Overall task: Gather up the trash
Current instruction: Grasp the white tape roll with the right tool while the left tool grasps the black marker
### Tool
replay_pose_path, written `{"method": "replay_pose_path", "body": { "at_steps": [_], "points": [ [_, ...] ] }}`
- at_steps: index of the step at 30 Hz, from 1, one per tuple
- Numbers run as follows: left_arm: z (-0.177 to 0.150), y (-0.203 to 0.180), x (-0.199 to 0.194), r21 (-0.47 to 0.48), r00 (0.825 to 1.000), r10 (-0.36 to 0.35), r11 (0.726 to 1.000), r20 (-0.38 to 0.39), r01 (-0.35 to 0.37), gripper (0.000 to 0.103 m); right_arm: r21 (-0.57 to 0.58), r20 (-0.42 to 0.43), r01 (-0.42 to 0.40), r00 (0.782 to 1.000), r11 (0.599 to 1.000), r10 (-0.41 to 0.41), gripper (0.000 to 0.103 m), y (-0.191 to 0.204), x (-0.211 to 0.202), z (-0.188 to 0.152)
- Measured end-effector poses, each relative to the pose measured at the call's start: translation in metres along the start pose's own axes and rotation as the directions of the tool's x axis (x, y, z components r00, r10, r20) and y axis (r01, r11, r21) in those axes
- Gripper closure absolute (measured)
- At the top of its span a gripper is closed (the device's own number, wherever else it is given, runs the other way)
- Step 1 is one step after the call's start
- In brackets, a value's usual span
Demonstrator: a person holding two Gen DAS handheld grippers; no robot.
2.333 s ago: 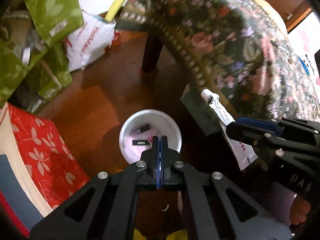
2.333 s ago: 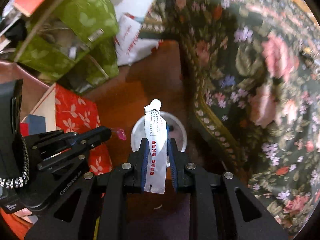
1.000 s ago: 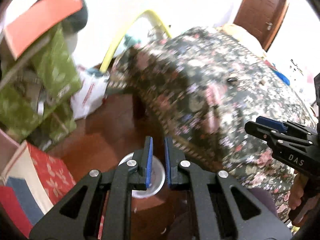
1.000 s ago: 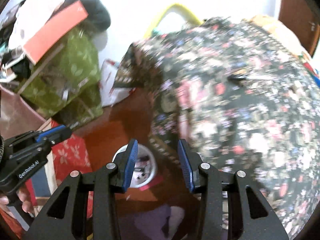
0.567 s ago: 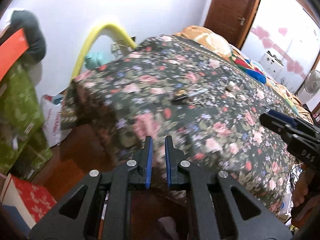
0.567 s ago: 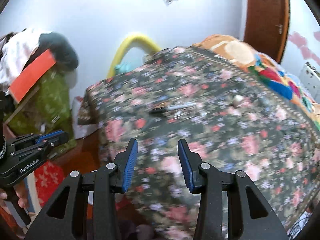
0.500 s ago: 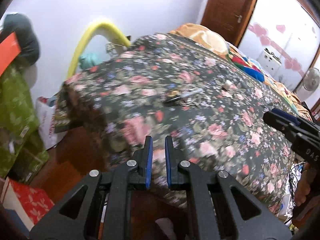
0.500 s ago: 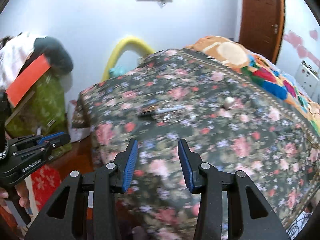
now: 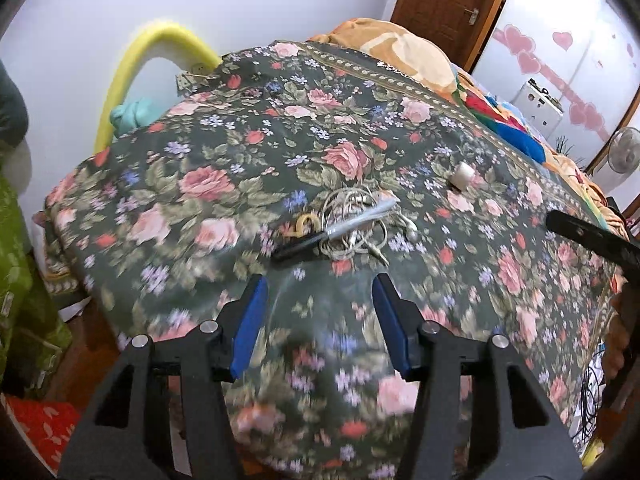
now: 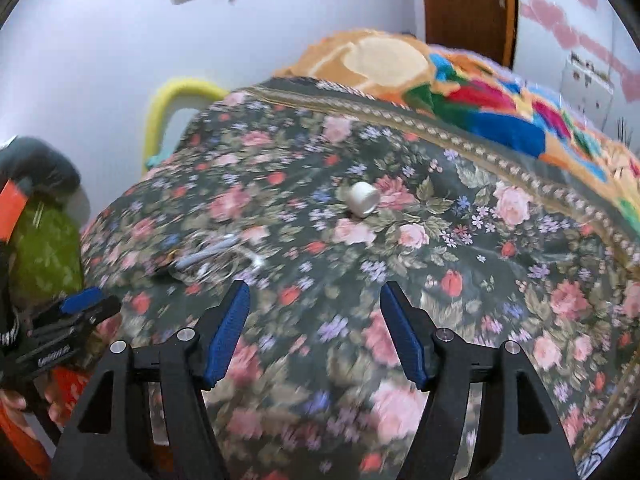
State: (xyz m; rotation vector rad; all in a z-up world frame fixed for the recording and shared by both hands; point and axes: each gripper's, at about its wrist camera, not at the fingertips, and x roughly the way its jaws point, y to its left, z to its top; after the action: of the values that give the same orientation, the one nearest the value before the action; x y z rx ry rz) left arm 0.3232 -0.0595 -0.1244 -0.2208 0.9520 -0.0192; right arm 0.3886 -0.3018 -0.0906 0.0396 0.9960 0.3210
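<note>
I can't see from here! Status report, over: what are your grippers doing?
Left gripper open, empty. Right gripper open, empty. Pen on cord tangle, white cap apart, all on the bedspread. Nothing in the way.

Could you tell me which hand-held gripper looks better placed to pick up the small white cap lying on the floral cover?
Probably the right hand-held gripper: open and empty, the white cap lies almost straight ahead. The left hand-held gripper faces the pen and earphone tangle instead.

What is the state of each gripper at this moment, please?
Left gripper: open, holding nothing.
Right gripper: open, holding nothing.
</note>
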Motion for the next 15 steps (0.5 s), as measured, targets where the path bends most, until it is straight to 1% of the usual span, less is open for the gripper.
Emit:
{"method": "replay_pose_path", "body": {
  "at_steps": [4, 7, 9, 10, 12, 13, 14, 15],
  "points": [
    [0.010, 0.009, 0.021, -0.012, 1.000, -0.009, 1.000, -0.004, 0.009, 0.050, 0.105, -0.051, 0.010, 0.999, 0.994, -0.004, 0.039, -0.030, 0.046, 0.033],
    [0.017, 0.017, 0.035, -0.024, 1.000, -0.012, 1.000, -0.005, 0.012, 0.050, 0.180, -0.079, 0.021, 0.997, 0.983, -0.006, 0.039, -0.044, 0.075, 0.050],
    [0.020, 0.022, 0.041, -0.034, 1.000, -0.010, 0.999, -0.009, 0.010, 0.051, 0.207, -0.091, 0.047, 0.995, 0.977, -0.029, 0.039, -0.048, 0.094, 0.060],
    [0.023, 0.024, 0.044, -0.038, 1.000, -0.014, 0.999, -0.008, 0.014, 0.053, 0.223, -0.098, 0.057, 0.994, 0.973, -0.036, 0.039, -0.049, 0.104, 0.064],
    [0.027, 0.027, 0.049, -0.034, 1.000, -0.014, 0.999, -0.011, 0.014, 0.064, 0.269, -0.122, 0.062, 0.992, 0.961, -0.030, 0.039, -0.053, 0.121, 0.070],
    [0.030, 0.027, 0.051, -0.027, 1.000, -0.012, 1.000, -0.013, 0.011, 0.066, 0.293, -0.129, 0.062, 0.991, 0.954, -0.025, 0.040, -0.056, 0.128, 0.071],
    [0.032, 0.027, 0.053, -0.023, 1.000, -0.012, 1.000, -0.011, 0.012, 0.070, 0.304, -0.130, 0.066, 0.991, 0.950, -0.027, 0.045, -0.057, 0.132, 0.072],
    [0.034, 0.028, 0.055, -0.021, 1.000, -0.015, 1.000, -0.009, 0.015, 0.073, 0.312, -0.136, 0.071, 0.990, 0.948, -0.030, 0.058, -0.057, 0.136, 0.072]
  ]
}}
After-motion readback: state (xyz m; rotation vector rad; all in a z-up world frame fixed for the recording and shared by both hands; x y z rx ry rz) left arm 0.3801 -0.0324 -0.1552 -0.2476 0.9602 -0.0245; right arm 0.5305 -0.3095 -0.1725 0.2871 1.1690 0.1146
